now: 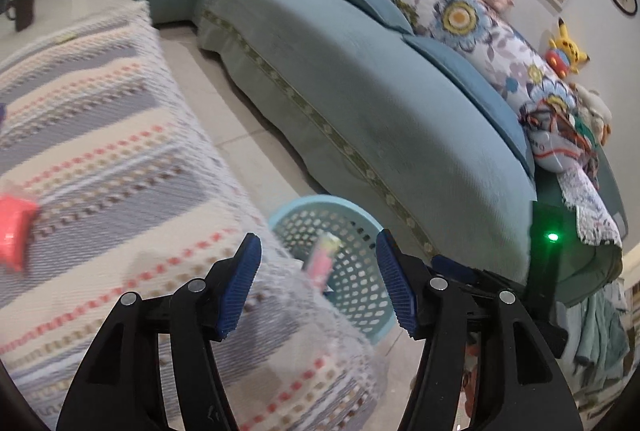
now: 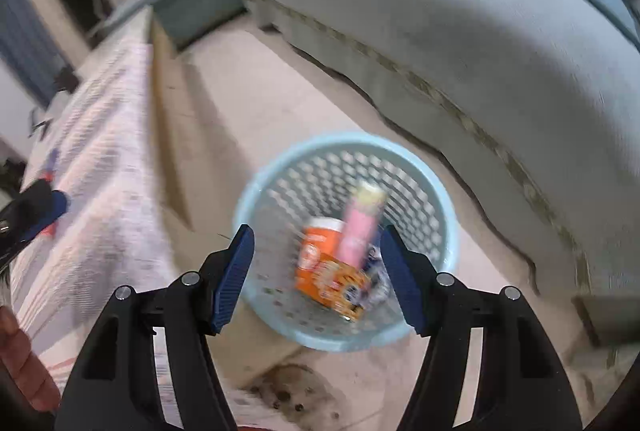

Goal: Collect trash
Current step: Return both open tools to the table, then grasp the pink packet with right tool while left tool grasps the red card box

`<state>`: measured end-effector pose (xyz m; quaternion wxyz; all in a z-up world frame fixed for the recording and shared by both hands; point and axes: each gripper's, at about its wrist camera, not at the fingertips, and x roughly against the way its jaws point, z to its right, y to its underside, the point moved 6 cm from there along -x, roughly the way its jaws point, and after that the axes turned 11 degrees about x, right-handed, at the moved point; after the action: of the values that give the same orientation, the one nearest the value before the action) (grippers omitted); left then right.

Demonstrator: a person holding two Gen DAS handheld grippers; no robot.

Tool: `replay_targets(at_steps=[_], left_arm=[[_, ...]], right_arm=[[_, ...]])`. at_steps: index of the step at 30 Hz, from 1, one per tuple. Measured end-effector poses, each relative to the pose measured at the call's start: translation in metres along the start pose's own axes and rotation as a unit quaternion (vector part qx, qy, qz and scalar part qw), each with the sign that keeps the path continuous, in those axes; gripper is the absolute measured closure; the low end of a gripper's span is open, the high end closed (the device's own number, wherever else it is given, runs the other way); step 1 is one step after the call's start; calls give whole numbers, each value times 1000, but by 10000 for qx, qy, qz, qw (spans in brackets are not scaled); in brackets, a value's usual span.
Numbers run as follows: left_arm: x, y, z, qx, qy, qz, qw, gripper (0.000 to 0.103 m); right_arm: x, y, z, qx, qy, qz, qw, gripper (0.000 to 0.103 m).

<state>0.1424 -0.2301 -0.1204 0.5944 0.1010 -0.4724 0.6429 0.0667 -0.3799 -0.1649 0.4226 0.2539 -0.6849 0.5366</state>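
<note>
Right wrist: pink tube [image 2: 362,227] upright in basket [image 2: 256,199].

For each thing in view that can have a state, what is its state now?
Left gripper: open, empty.
Right gripper: open, empty, above the basket.
Basket: upright on the floor, partly filled.
Orange pack: in the basket.
Pink tube: in the basket, leaning.
Red wrapper: lying on the striped cloth.
</note>
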Motion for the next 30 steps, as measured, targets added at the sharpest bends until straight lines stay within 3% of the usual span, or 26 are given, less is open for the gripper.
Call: replay_targets(at_steps=[6,11,17,23,30], left_arm=[[65,-18,-36,209,-316,619,9974,46],[123,-34,-83,518,-761,1177,9888,46],[174,-42,-153,985,-1305,1559,9742,46],[196,-44,-222,1504,-1704,1685,9591,46],[187,-52,-267,1739,-1774,1582,9557,46]], right_arm=[[33,-30,-75,718,-428,604,9947,41],[42,-42,-153,1387,-828,807,9836,41],[23,-41,-234,1901,-1240,634,9718,41],[-10,-35,-303,2141,-1700,315,9614,41],[-58,-34,-341,2038,-1782,-201,9625,41]])
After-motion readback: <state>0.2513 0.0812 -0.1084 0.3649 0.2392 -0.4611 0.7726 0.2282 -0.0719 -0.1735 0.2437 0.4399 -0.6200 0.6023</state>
